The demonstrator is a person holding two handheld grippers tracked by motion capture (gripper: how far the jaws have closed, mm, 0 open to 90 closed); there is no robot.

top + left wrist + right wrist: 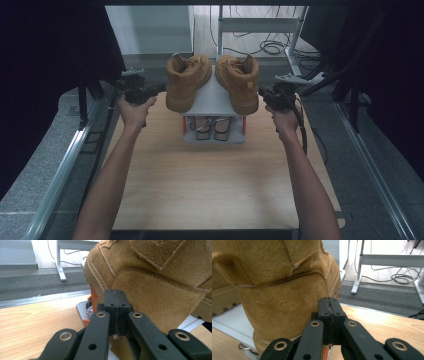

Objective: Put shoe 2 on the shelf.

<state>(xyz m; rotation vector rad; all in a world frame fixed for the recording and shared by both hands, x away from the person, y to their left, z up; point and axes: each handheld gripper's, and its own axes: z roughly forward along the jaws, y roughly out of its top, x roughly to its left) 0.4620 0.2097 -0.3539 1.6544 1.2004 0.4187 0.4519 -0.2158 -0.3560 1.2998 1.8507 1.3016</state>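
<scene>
Both sets of fingers are shut tight, nothing between them. Left gripper (159, 89) sits just outside the left boot (187, 80), right gripper (262, 92) just outside the right boot (240, 81), prob. to push or steady the pair. Boots: tan suede, fuzzy nap, lugged soles, heels overhanging the small white rack (214, 96) on the wood-grain counter (210, 180).

We see two boots: the left boot (187, 80) and right boot (239, 82), left and right of upper centre, look like matt tan suede, napped, with ridged soles. The table (220, 180) below shows pale wood grain, smooth. Our grippers' jaws look matt black plastic with brass-coloured rivets
</scene>
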